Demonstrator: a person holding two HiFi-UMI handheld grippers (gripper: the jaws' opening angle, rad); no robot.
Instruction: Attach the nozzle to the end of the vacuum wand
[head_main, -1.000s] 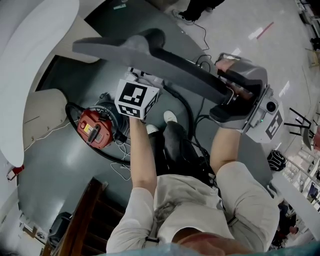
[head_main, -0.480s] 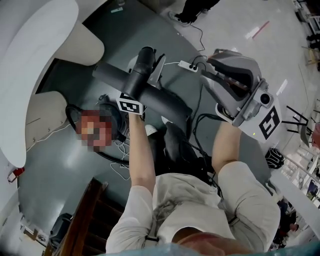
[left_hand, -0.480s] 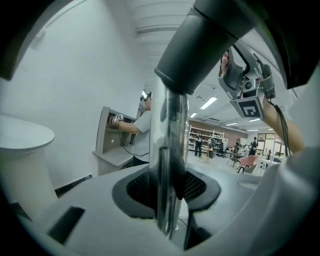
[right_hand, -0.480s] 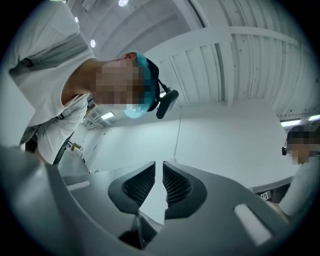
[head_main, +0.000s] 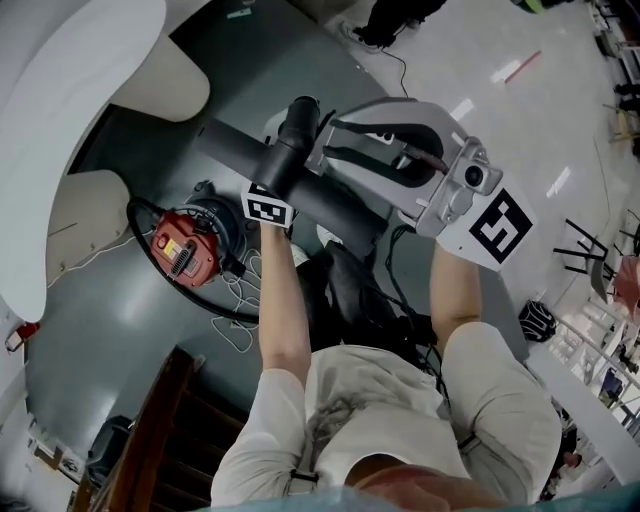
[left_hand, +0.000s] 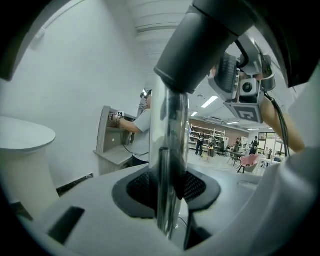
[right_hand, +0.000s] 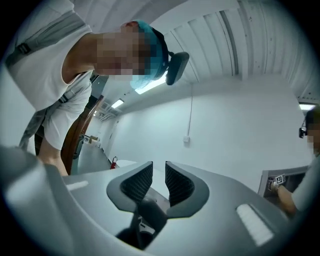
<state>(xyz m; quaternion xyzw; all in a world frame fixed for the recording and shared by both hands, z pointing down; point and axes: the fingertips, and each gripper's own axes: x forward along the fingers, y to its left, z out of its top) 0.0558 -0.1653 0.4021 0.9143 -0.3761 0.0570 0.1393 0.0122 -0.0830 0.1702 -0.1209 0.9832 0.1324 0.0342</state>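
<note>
In the head view the dark grey vacuum wand (head_main: 330, 205) lies crosswise over the floor. A black round collar (head_main: 297, 112) sticks up from it. My left gripper (head_main: 275, 185) sits under its marker cube and is shut on the wand. In the left gripper view a shiny tube section (left_hand: 169, 150) stands between the pads (left_hand: 196, 186). My right gripper (head_main: 322, 140) points left, its tips close beside the black collar. Its jaws are opening, with a narrow gap (right_hand: 159, 182) and nothing between the pads. A dark part (right_hand: 145, 220) shows below them.
The red vacuum body (head_main: 185, 250) with its black hose lies on the grey floor at the left. White round tables (head_main: 60, 120) and a beige seat (head_main: 90, 230) stand further left. A wooden stair (head_main: 170, 440) is at the bottom, cables run by my feet.
The right gripper left the dark tube's right end, narrowed its jaws and swung left to the black collar. The left gripper keeps its hold on the wand.
</note>
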